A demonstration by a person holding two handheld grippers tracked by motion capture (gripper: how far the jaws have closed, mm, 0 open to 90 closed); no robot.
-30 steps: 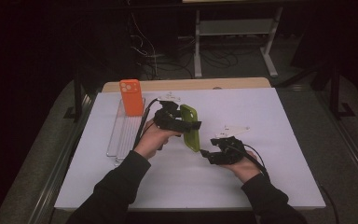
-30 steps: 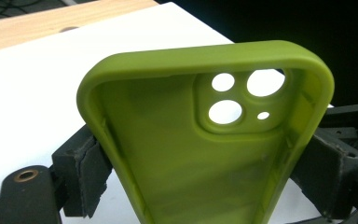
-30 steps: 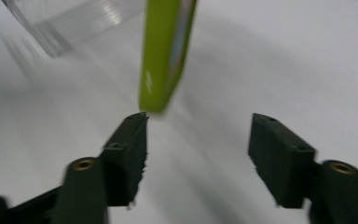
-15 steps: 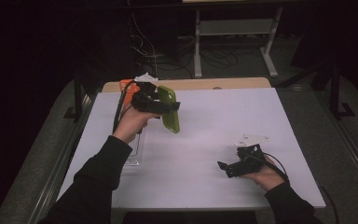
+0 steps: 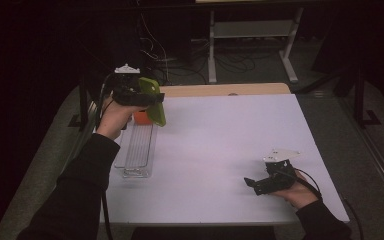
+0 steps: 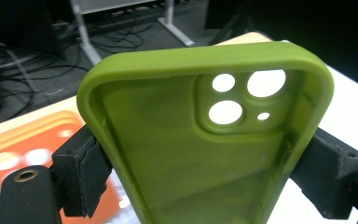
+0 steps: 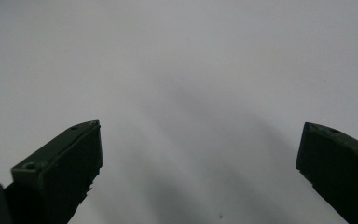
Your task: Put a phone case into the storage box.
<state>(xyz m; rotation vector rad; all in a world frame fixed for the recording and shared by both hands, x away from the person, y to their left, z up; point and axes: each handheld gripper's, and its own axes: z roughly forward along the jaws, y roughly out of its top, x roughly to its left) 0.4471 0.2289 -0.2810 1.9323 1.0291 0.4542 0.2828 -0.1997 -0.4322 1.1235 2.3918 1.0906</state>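
High view: the left gripper (image 5: 147, 97) is raised over the far left corner of the white table (image 5: 220, 150), clamped across the two long edges of a green phone case (image 5: 152, 100), which hangs upright in the air above a clear tray (image 5: 137, 150) and an orange object (image 5: 141, 117) at the tray's far end. The right gripper (image 5: 252, 184) lies low at the near right of the table, well apart from the case.

Left gripper view: the case (image 6: 205, 135) is seen from its hollow inner side, camera cut-outs at the top, a black pad (image 6: 86, 172) pressing on each side edge; the orange object (image 6: 23, 149) lies blurred behind.

Right gripper view: the right gripper (image 7: 198, 158) stands with its jaws spread wide, having just been opening, with nothing between them but bare table (image 7: 191, 70).
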